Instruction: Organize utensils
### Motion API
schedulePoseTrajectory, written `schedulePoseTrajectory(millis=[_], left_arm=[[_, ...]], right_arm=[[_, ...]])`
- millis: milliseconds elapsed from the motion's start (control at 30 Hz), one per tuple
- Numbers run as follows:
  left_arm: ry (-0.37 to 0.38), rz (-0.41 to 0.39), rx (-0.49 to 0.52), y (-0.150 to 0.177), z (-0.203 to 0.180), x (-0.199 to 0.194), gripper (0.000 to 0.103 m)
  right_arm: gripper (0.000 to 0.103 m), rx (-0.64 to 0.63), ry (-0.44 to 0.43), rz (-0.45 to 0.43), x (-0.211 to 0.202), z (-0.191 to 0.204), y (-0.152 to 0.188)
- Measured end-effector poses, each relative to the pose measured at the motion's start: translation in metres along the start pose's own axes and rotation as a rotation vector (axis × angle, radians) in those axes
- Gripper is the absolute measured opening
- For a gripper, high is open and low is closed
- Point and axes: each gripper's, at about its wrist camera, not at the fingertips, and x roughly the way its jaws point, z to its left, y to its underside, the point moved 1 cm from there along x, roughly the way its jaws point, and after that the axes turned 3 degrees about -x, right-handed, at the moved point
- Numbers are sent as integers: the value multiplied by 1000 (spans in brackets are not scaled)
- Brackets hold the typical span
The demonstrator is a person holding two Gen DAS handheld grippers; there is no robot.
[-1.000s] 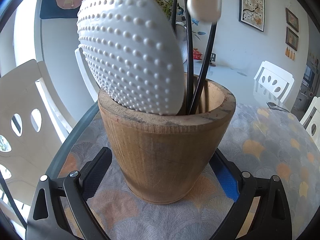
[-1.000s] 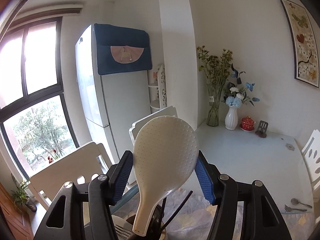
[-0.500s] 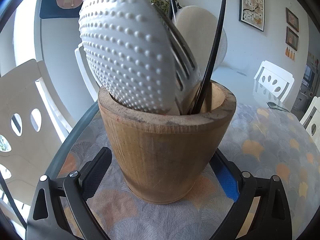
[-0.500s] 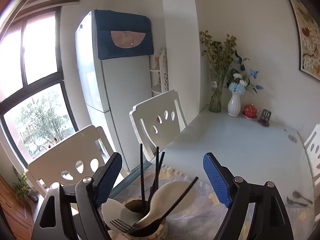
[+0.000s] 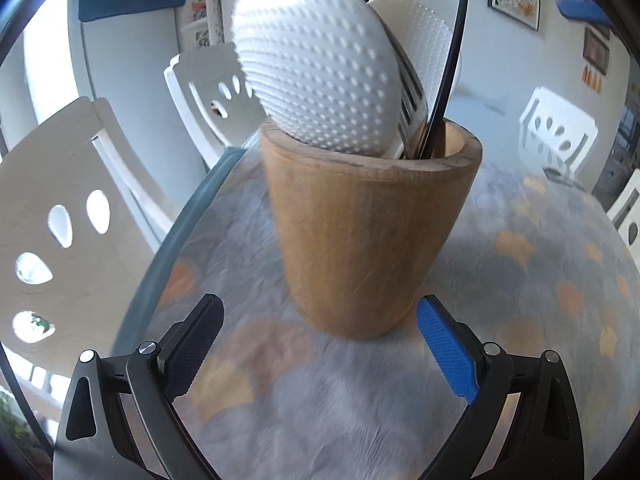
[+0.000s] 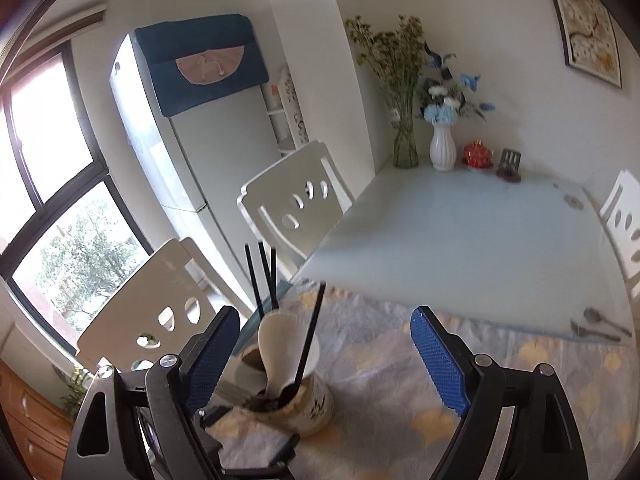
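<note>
With the paddles and chopsticks standing in the cup (image 5: 372, 232) just ahead of the spread, empty left claw (image 5: 320, 344), the right claw (image 6: 324, 360), its jaws just opened and holding nothing, faces a spoon (image 6: 600, 317) and fork (image 6: 588, 331) lying far right across the counter (image 6: 460, 232).

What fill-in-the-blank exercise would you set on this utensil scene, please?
1. The dotted rice paddle stands in a ____ holder.
2. The chopsticks standing in that holder are ____ in colour.
3. The left gripper has its jaws ____, with nothing gripped between them.

Missing words: wooden; black; open.
</note>
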Motion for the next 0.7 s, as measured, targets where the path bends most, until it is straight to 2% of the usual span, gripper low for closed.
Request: schedulePoseTrajectory(millis=[100,367,467,700], left_arm=[[-16,64,-1,-9,7,-15,98],[-72,158,-50,-47,24,-59,98],[-77,167,-62,-58,26,-71,98],[-119,227,0,-71,7,-73,98]], right_arm=[[86,32,-23,65,1,-5,15],[86,135,-37,214,8,-12,53],[86,169,39,276,8,-16,60],[86,284,40,447,16,-22,80]])
